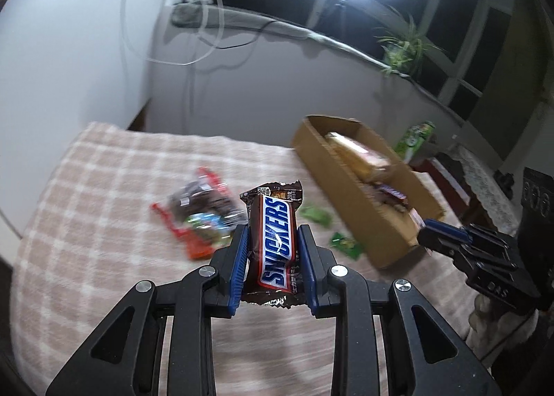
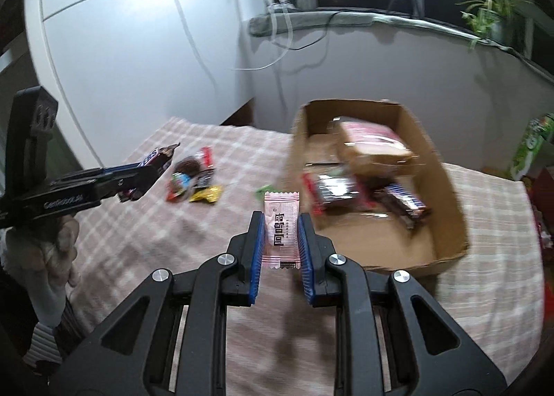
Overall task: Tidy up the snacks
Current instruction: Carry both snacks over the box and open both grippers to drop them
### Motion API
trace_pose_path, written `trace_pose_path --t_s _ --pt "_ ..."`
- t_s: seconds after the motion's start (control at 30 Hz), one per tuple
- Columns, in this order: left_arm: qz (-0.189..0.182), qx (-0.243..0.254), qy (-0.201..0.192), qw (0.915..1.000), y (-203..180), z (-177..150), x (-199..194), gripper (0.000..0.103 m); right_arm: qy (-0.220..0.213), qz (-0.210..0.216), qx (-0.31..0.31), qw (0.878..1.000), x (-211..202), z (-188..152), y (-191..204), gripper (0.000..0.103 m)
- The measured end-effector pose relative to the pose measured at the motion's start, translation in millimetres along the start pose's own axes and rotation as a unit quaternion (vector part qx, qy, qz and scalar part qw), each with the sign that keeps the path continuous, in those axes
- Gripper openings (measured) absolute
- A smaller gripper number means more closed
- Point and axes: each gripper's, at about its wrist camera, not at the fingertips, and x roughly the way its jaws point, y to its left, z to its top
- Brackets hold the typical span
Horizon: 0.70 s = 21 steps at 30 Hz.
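My left gripper point(image 1: 273, 233) is shut on a brown Snickers bar point(image 1: 275, 243) and holds it above the checked cloth; it also shows in the right wrist view point(image 2: 152, 170). My right gripper point(image 2: 280, 222) is shut on a small pink candy packet point(image 2: 281, 229), held above the cloth just left of the cardboard box point(image 2: 453, 195). The box holds a bread pack point(image 2: 374, 143) and several wrapped bars. The right gripper shows at the box's near end in the left wrist view point(image 1: 429, 233).
Loose snacks lie on the pink checked cloth point(image 1: 86, 222): a red and clear packet point(image 1: 200, 212), green packets point(image 1: 346, 243), a yellow packet point(image 2: 206, 194). A green carton point(image 2: 531, 146) stands beyond the table's right side. A white wall and window sill are behind.
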Motion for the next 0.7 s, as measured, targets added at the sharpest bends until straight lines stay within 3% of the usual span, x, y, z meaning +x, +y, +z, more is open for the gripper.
trace_pose_path --t_s 0.23,0.7 --pt "-0.036 0.026 0.006 0.999 -45.0 9.1 19.2 0.027 -0.004 -0.026 0.017 1.0 -4.3 4.8 -37.3 0.02" --pt "-0.071 0.061 0.028 0.9952 -108.1 16.3 60.2 0.027 0.007 -0.056 0.034 0.998 11.1 13.1 -88.7 0.02"
